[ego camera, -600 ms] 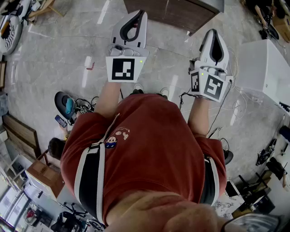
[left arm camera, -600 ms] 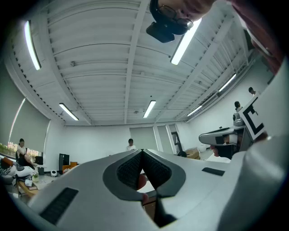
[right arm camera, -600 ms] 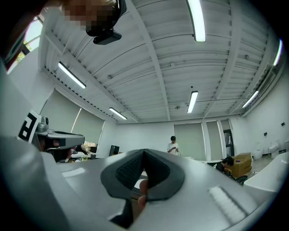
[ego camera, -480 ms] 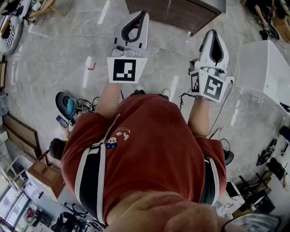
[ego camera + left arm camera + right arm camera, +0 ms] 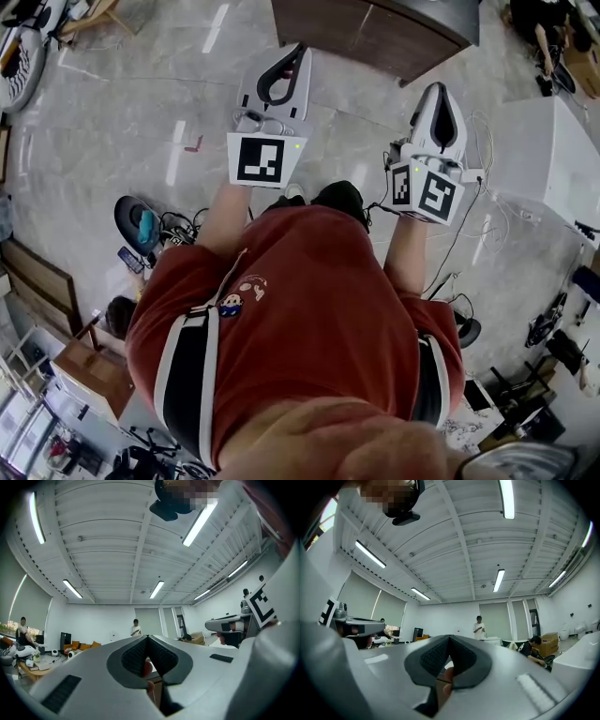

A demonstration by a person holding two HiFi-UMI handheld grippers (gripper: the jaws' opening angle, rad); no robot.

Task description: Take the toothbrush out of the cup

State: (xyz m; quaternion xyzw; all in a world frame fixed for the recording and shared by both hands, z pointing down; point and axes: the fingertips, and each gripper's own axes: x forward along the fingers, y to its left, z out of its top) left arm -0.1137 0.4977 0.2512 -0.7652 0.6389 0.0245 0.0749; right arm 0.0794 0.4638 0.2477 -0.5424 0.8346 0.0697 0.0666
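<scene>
Well, grey marble floor (image 5: 112, 122) spreads beneath the red shirt (image 5: 309, 300) (cartoon patch (image 5: 230, 302) on its chest); the marker-tagged left gripper (image 5: 296, 52) and right gripper (image 5: 441, 89) are clenched on nothing; toothbrush and cup are out of view.

- Polished stone look on floor (image 5: 122, 122): grey, veined, glossy, streaked with light reflections.
- Dark brown wood on cabinet (image 5: 375, 28), matt, under a smooth grey top.
- Red cloth on shirt (image 5: 309, 300): matt, soft folds, black-and-white striped trim.
- Smooth light-grey plastic shells on left gripper (image 5: 299, 49) and right gripper (image 5: 441, 87), faint satin sheen.
- Black lining inside fingers (image 5: 133, 658): finely ribbed, rubbery look, matt.
- Flat black-on-white print on marker cube (image 5: 258, 159), no gloss.
- White ribbed panels on ceiling (image 5: 108, 541), matt.
- Mid-brown wood on low furniture (image 5: 89, 361), dull.
</scene>
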